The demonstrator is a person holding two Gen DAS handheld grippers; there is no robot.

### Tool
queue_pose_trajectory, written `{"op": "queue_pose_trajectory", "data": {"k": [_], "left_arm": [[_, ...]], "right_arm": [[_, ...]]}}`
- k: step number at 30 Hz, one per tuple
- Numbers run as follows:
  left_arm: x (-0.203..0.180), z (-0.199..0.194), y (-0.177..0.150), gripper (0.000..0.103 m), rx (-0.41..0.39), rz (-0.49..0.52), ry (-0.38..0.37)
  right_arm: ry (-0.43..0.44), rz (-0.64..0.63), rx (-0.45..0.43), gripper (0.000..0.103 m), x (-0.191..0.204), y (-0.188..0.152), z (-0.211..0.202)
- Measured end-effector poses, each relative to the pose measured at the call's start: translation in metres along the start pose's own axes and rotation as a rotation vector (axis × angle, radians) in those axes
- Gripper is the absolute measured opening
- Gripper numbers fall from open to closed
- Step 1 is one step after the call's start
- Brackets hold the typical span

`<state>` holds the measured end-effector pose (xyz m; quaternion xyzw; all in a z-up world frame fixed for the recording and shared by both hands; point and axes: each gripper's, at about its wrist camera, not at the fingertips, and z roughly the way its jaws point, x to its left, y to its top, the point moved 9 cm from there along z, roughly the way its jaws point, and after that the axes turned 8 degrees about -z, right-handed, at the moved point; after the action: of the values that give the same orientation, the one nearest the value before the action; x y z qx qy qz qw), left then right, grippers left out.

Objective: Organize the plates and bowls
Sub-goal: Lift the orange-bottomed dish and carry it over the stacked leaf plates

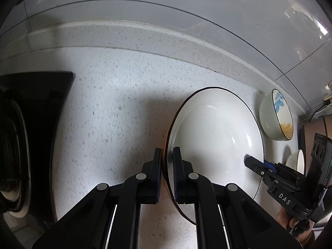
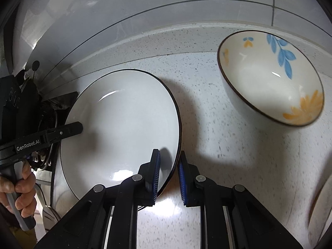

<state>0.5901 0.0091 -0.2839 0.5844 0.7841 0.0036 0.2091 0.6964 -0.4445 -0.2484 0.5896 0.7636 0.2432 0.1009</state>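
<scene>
At lower centre, left claw (image 1: 167, 166) and right claw (image 2: 169, 168) each clamped on opposite rims of white plate (image 1: 215, 132); floral bowl (image 2: 269, 76) upper right on speckled surface (image 1: 116, 95).

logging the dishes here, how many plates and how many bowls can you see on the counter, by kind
plates: 1, the white plate, held at opposite rims by both grippers
bowls: 1, the flowered bowl
partly seen white dish, kind unclear: 1
total: 3

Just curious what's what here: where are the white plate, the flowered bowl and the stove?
white plate (image 2: 124, 124), right wrist view, its centre.
flowered bowl (image 2: 269, 76), right wrist view, inner wall.
stove (image 1: 37, 108), left wrist view, black top.
</scene>
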Motion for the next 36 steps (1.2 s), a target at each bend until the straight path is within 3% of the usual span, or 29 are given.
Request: {"op": "queue_pose_trajectory", "data": {"k": [17, 28, 36], "left_arm": [[0.001, -0.066, -0.049, 0.006, -0.03, 0.001, -0.062], [0.038, -0.139, -0.129, 0.006, -0.045, 0.007, -0.074], [0.076, -0.17, -0.168, 0.006, -0.061, 0.043, -0.024]], "right_arm": [[-0.051, -0.016, -0.055, 0.015, 0.033, -0.042, -0.071], [-0.045, -0.039, -0.071, 0.014, 0.099, -0.121, -0.147], [-0.016, -0.05, -0.061, 0.014, 0.145, -0.168, -0.158]]}}
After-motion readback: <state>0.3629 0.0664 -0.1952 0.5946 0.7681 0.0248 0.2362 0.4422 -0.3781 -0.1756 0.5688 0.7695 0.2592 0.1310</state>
